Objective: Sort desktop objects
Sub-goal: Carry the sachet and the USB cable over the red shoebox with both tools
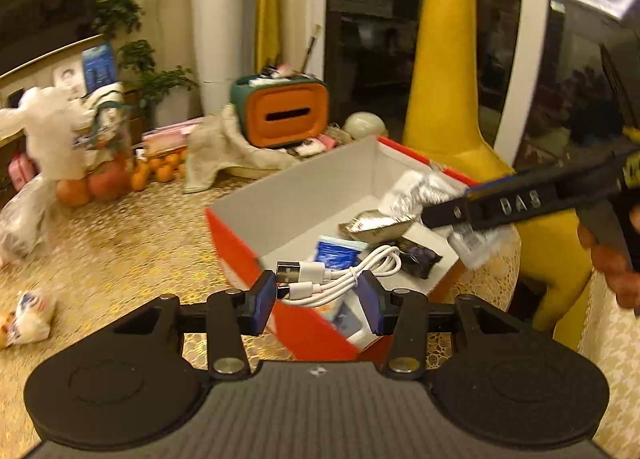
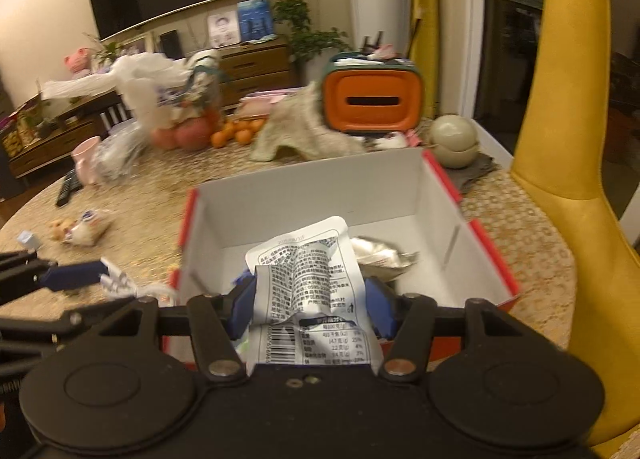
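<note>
A box [image 1: 304,187] [image 2: 312,187], red outside and white inside, stands on the gold-patterned table. It holds a silver pouch [image 1: 376,225], a blue packet [image 1: 334,253] and a dark wrapper [image 1: 420,259]. My left gripper [image 1: 318,299] [image 2: 108,291] is shut on a coiled white USB cable [image 1: 344,273] [image 2: 118,281], by the box's near left corner. My right gripper [image 2: 308,303] [image 1: 436,215] is shut on a crumpled white printed snack packet [image 2: 304,283] [image 1: 416,191], held over the box's near edge. A hand [image 1: 616,259] grips the right tool.
Behind the box are an orange and green tissue holder [image 1: 286,115] [image 2: 372,99], a beige cloth [image 2: 304,131], round bowls [image 2: 454,135], fruit [image 2: 236,133] and plastic bags [image 2: 148,91]. A small snack packet [image 1: 28,319] [image 2: 86,231] lies left. A yellow chair [image 2: 560,139] stands right.
</note>
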A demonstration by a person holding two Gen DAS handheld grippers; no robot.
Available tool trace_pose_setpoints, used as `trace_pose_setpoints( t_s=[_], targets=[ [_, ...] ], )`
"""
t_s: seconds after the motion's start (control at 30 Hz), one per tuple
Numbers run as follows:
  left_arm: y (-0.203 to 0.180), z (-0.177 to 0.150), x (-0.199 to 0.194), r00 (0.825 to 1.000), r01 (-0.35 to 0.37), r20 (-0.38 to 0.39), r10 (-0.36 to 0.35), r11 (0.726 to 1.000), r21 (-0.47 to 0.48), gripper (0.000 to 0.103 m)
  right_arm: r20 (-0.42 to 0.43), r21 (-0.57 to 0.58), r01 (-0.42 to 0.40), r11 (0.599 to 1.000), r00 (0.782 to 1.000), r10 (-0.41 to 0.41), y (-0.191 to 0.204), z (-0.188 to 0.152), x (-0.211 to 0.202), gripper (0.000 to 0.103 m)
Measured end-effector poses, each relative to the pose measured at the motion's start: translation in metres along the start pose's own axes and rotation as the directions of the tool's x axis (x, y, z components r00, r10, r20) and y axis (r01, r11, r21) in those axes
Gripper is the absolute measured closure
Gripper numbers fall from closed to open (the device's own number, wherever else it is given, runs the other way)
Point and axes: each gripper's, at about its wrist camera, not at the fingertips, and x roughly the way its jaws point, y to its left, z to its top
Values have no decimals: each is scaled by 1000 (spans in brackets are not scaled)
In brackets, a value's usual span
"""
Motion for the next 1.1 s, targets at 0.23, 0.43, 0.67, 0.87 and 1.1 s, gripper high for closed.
trace_pose_setpoints(
  t_s=[0.23,0.43,0.67,0.87,1.1],
  targets=[
    [-26,14,31,999,33,-41,-30,996,77,59,-4,11,37,999,999,-37,-23,12,18,45],
    [-42,25,60,996,37,-82,-26,990,135,59,-28,19,46,999,999,-46,-37,22,39,45],
    [-56,37,94,990,53,-139,-27,982,184,59,-73,40,59,997,996,-56,-46,35,72,45],
    [-62,39,118,981,67,-191,-27,977,203,59,-122,35,67,997,991,-63,-46,37,98,45],
    [-66,36,136,972,78,-234,-25,973,219,59,-161,42,76,996,985,-68,-49,31,116,45]
  ],
)
